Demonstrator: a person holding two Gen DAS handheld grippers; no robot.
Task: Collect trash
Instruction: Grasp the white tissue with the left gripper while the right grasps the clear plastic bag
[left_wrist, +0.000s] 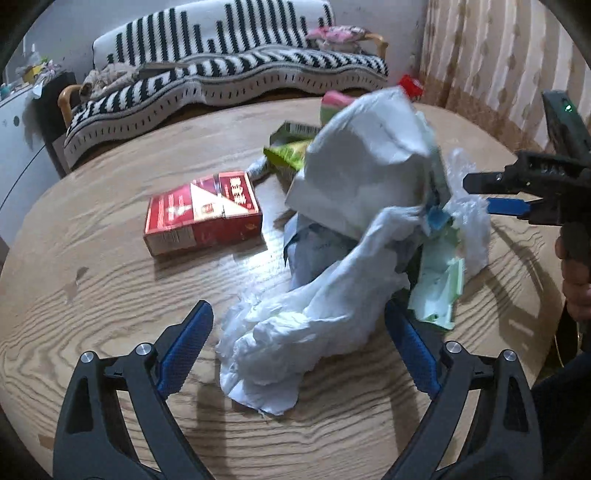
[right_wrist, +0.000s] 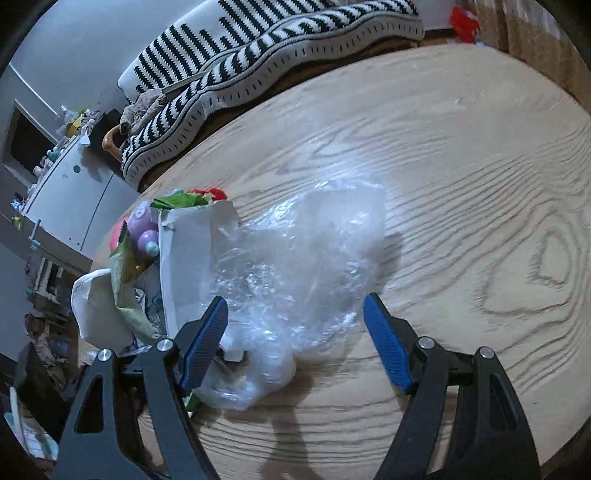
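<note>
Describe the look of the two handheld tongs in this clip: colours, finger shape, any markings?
Both left tongs and right tongs have black plastic arms with cut-out slots and silver pivot bolts. The fingers carry flat, blue, ribbed pads. No cables or printed markings show.

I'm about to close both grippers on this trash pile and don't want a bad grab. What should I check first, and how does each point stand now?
1. Left gripper open: ok, fingers spread wide.
2. Crumpled white paper between the left fingers: ok, it lies in the gap.
3. Right gripper open: ok.
4. Clear plastic bag between the right fingers: ok, though its near end bunches by the left finger.
5. Red carton clear of the left grab: ok, it lies apart on the wooden table.
6. Whether the paper is tangled with the green wrapper beside it: cannot tell.
</note>
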